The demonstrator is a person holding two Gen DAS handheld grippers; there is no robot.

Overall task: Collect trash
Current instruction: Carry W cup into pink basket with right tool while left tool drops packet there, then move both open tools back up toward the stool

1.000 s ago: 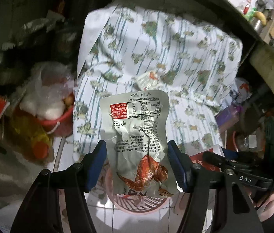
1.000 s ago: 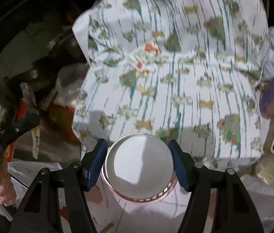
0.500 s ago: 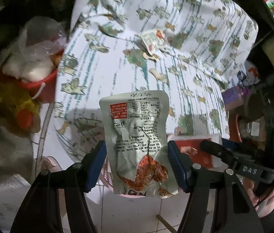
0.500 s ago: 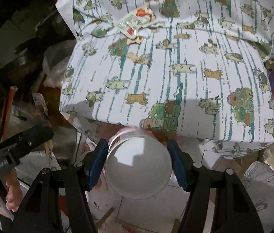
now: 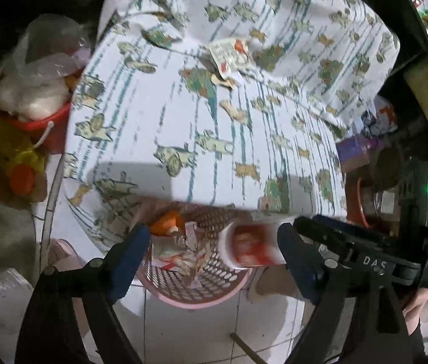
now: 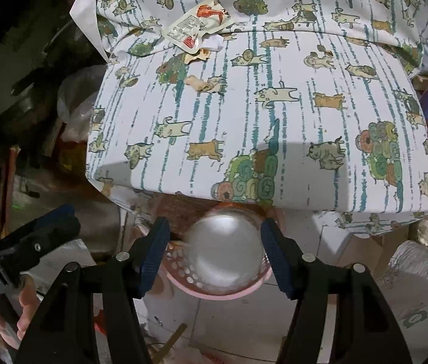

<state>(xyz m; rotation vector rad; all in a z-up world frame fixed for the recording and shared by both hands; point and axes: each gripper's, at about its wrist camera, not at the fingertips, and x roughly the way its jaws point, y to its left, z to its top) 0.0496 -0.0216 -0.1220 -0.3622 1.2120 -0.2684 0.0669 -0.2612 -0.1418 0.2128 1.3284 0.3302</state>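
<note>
A pink perforated trash basket [image 5: 202,291] stands on the tiled floor under the table edge, with crumpled wrappers [image 5: 180,248] inside. My left gripper [image 5: 212,261] is open and empty above it. A paper cup [image 5: 253,248] with a red print tips over the basket; in the right wrist view its white bottom [image 6: 223,257] sits between my right gripper's [image 6: 214,254] pads, blurred, with a small gap on the left side. The basket rim [image 6: 214,295] shows below it. A snack wrapper [image 5: 229,56] and scraps lie at the far side of the table; it also shows in the right wrist view [image 6: 195,27].
The table has a cat-print cloth [image 6: 274,106]. A red bucket [image 5: 35,121] with plastic bags and yellow bags stand on the floor left of it. Purple packaging [image 5: 356,151] and clutter lie to the right. A white sack [image 6: 420,276] sits on the floor.
The silver snack packet left my left gripper, whose jaws widened. Both grippers tilted down over the basket. The cup in the right gripper now looks blurred and lower.
</note>
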